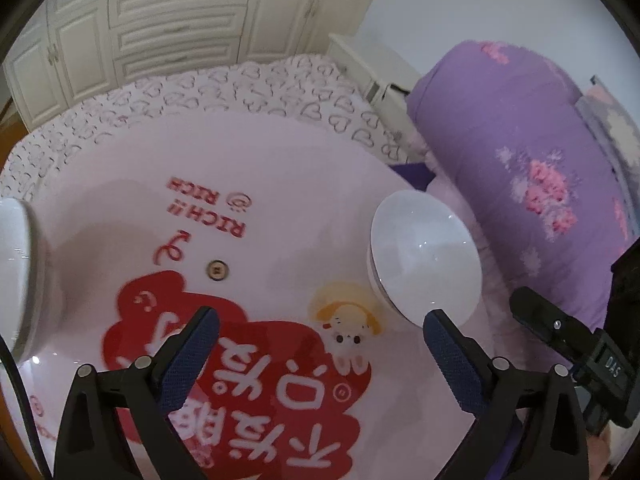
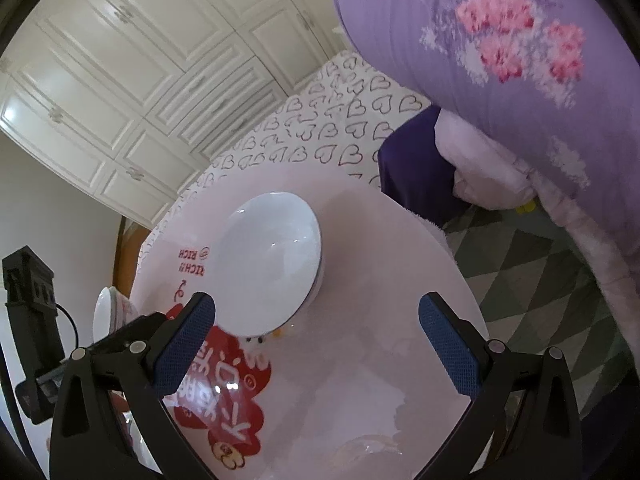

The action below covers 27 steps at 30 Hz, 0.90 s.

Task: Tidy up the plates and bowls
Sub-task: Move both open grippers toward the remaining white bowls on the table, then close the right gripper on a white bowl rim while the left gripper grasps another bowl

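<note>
A white bowl (image 1: 426, 258) stands on the right side of a round pink table (image 1: 280, 200) with red print. It also shows in the right wrist view (image 2: 268, 264), ahead of and between my right gripper's fingers. My left gripper (image 1: 320, 344) is open and empty above the table, its right finger close to the bowl's near rim. My right gripper (image 2: 316, 334) is open and empty, just short of the bowl. Another white dish (image 1: 14, 276) sits at the table's left edge, and shows in the right wrist view (image 2: 106, 312) behind the left finger.
A purple floral quilt (image 1: 528, 168) is piled to the right of the table. A heart-print bedsheet (image 1: 200, 96) lies beyond it, with white wardrobe doors (image 1: 160, 20) behind. A green patterned mat (image 2: 540, 280) covers the floor at the right.
</note>
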{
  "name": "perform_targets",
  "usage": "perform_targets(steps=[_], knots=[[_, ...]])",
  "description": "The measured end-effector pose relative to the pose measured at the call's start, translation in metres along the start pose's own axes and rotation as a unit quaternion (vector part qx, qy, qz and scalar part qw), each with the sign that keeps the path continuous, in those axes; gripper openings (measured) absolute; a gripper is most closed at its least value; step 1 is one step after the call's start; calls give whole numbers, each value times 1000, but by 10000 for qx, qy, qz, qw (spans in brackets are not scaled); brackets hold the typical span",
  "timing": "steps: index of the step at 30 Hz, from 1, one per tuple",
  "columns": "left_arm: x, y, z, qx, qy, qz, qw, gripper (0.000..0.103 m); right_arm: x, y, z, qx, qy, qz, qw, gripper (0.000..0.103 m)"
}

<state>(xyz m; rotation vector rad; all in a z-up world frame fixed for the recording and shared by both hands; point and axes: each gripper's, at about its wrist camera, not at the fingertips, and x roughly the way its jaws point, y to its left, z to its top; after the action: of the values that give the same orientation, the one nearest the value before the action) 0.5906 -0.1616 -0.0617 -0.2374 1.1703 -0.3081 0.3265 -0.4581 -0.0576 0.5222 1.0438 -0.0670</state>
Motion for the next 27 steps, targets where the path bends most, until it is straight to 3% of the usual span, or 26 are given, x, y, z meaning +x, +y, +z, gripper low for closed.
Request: perform_targets(steps=[10, 12, 14, 19, 22, 27], knots=[[55, -5, 22, -237, 322, -192, 9990, 84, 38, -3, 6, 37, 338, 126, 9993, 70], [64, -7, 23, -252, 360, -232, 9988, 77, 41, -2, 6, 45, 352, 155, 9993, 64], [72, -9, 26, -263, 451, -311, 9982, 63, 45, -3, 7, 82, 352, 185, 9992, 57], [94, -9, 30, -429, 697, -652, 9945, 36, 55, 0, 7, 98, 484, 216, 9985, 25], [99, -12, 32, -455, 717, -814, 9931, 16, 55, 2, 5, 103, 473, 215, 9986, 22], [99, -13, 32, -447, 651, -754, 9940, 16, 54, 1, 4, 170, 445, 199, 9987, 22]])
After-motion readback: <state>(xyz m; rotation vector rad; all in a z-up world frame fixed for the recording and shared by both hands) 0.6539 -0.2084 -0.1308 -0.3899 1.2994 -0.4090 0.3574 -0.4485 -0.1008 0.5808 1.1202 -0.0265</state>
